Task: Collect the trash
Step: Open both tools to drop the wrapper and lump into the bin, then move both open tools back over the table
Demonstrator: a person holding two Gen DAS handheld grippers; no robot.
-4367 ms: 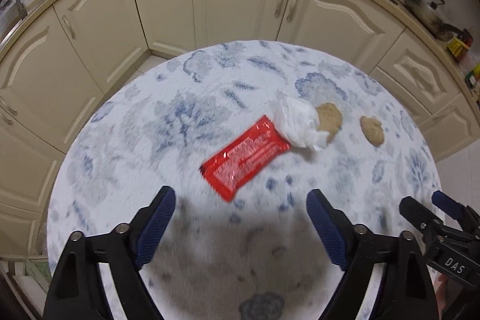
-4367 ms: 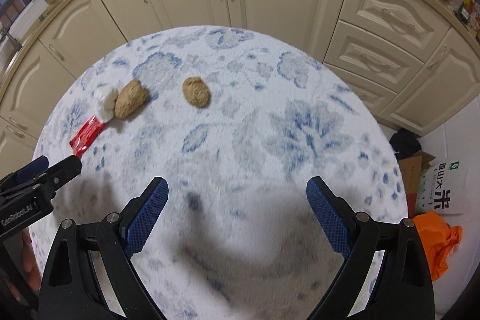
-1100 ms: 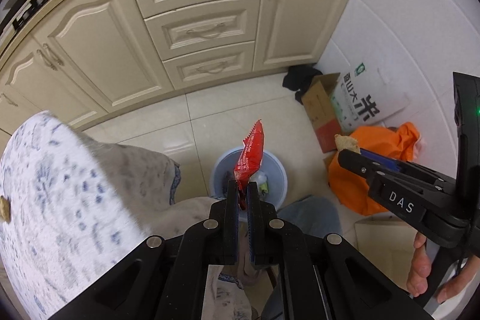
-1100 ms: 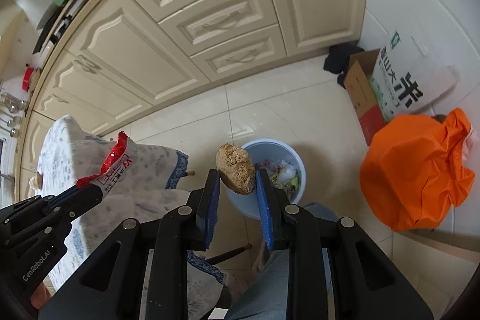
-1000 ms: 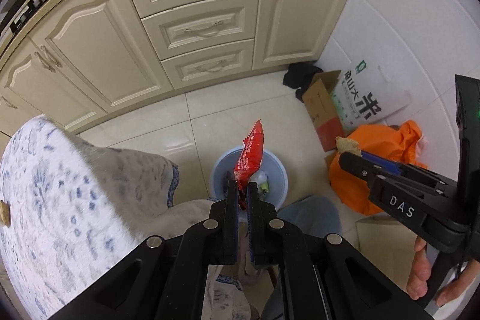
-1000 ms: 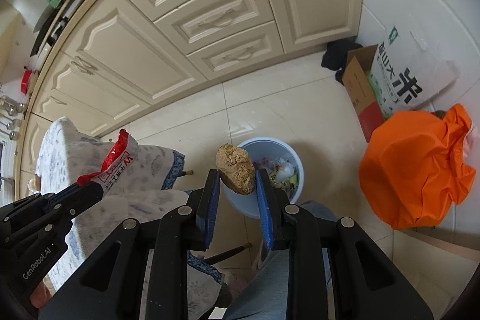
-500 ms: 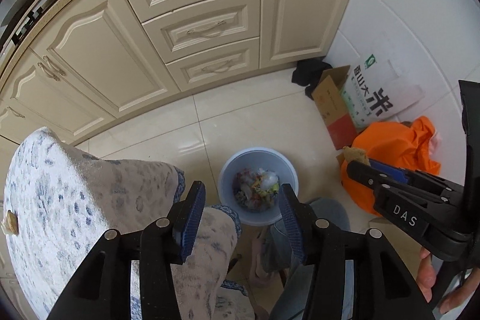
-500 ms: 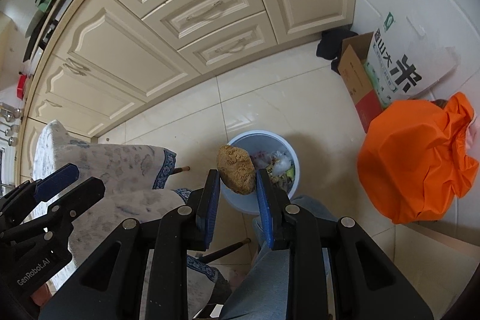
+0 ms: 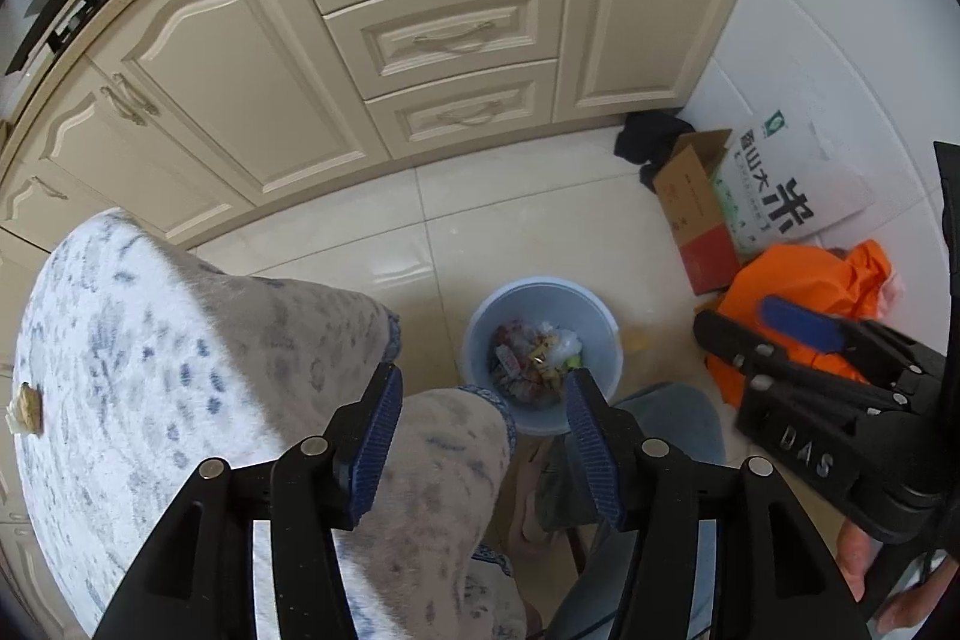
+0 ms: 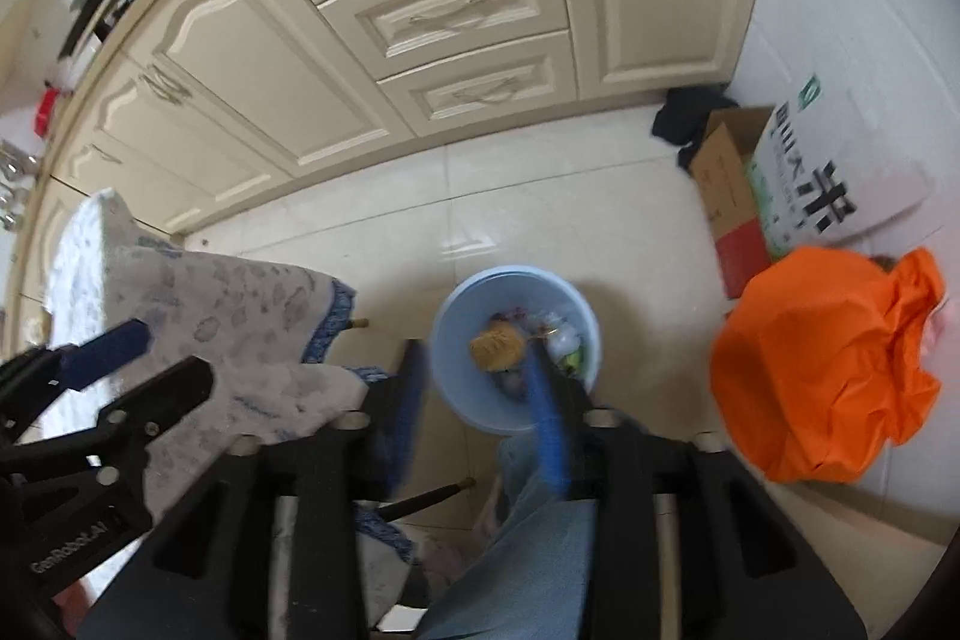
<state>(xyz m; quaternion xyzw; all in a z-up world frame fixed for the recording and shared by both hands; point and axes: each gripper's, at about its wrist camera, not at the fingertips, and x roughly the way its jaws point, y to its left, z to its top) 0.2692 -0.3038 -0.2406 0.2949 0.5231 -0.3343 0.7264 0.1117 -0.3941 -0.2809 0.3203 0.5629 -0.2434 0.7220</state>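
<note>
Right hand-held gripper (image 10: 474, 388) opening; brown lump (image 10: 497, 345) released over bin (image 10: 456, 334).

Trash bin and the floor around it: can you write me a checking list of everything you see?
Surface: tiled floor; table under a flowered cloth.
Job's things: blue bin with trash inside; brown lump dropping in; another scrap on the table.
Clutter: orange bag, cardboard box, white sack, dark cloth.
Grippers: left tool opening, empty; right tool opening, lump free.
Cables: nothing seen.
Surroundings: cream cabinets.
</note>
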